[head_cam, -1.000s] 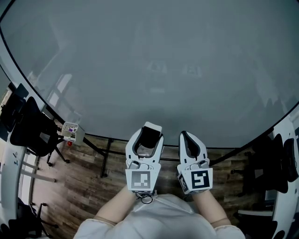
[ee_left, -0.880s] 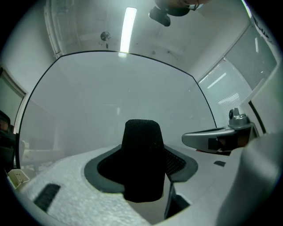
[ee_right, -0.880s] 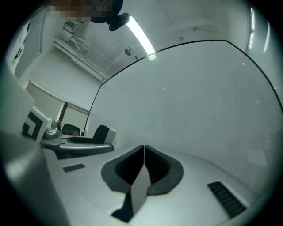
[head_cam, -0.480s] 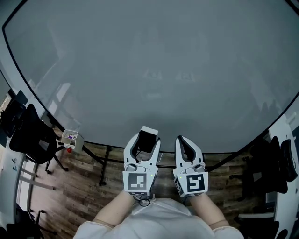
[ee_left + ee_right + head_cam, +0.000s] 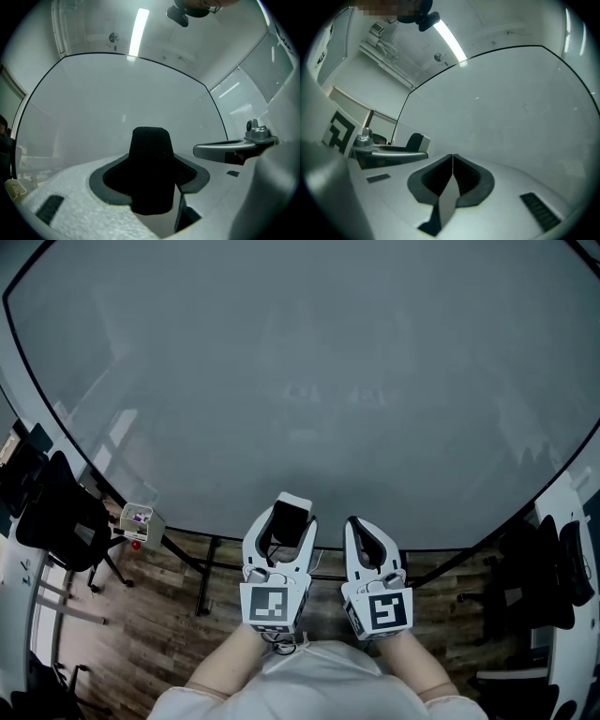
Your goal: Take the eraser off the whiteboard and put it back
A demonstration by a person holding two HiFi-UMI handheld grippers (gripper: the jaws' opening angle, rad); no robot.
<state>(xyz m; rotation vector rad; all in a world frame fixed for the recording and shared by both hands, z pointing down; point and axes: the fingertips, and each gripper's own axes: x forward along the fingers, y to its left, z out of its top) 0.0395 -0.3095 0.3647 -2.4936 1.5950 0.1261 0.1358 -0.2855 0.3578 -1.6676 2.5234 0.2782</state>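
Left gripper point(image 5: 284, 532) point(image 5: 151, 180): stands wide apart at the jaws and clamps the eraser point(image 5: 290, 517) point(image 5: 151, 154) from both sides. Carries nothing else. Sits low in the head view, just left of the right gripper point(image 5: 367, 538) point(image 5: 452, 171), close to it but apart.

Right gripper: closes fully, pads meeting along one seam, with nothing between them. Touches no object.

Eraser: lies between the left jaws, in front of the lower edge of the whiteboard point(image 5: 300, 381) point(image 5: 117, 103) point(image 5: 515, 103). Runs with its long axis along the jaws. Points its far end at the board and projects past the jaw tips. Shows a black felt face upward in the head view, with a white body around it. Contact with the board surface: cannot be told from any view.
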